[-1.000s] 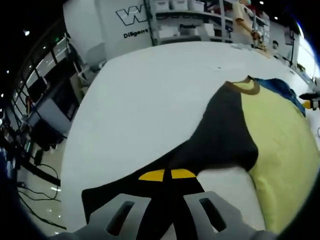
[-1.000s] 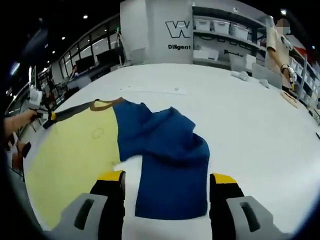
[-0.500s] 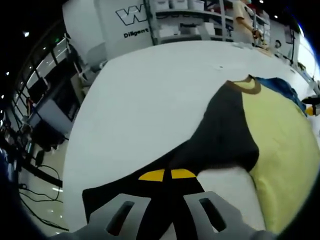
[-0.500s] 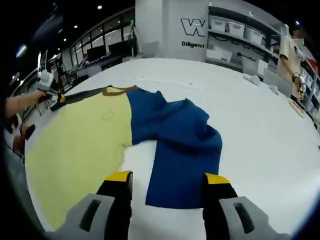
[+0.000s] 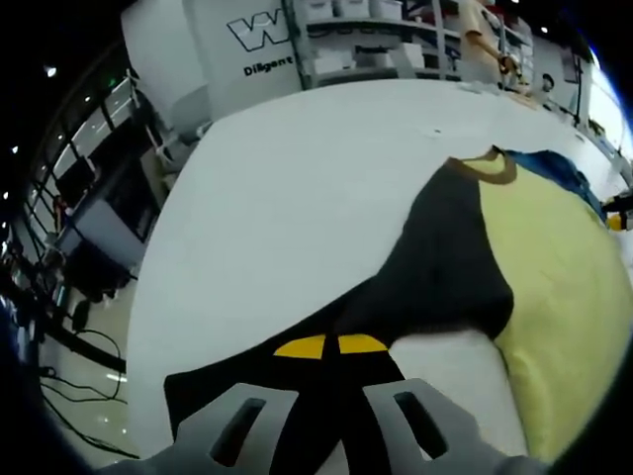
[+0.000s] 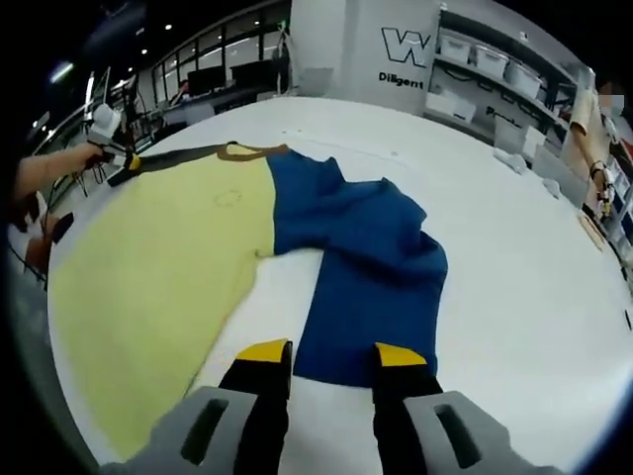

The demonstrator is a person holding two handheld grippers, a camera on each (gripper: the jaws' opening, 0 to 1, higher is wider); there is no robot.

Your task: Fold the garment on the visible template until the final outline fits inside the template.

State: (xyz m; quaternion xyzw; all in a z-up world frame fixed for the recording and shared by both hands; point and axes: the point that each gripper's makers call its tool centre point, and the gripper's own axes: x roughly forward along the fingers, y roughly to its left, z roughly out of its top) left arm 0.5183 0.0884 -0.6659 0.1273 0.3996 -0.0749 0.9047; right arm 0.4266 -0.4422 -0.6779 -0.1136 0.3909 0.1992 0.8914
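Garment [image 6: 148, 257] lies spread on the white table [image 6: 514, 257], yellow body in the middle, blue sleeve [image 6: 371, 287] crumpled off one side, dark sleeve [image 5: 435, 267] stretched off the other, brown collar [image 5: 490, 170] at the table's far side. No template outline can be made out. Left gripper [image 5: 329, 346]: jaws closed tight, pinching the dark sleeve's cuff end at the table edge. Right gripper [image 6: 331, 354]: jaws narrow, tips at the blue sleeve's cuff hem; cannot tell if cloth is pinched
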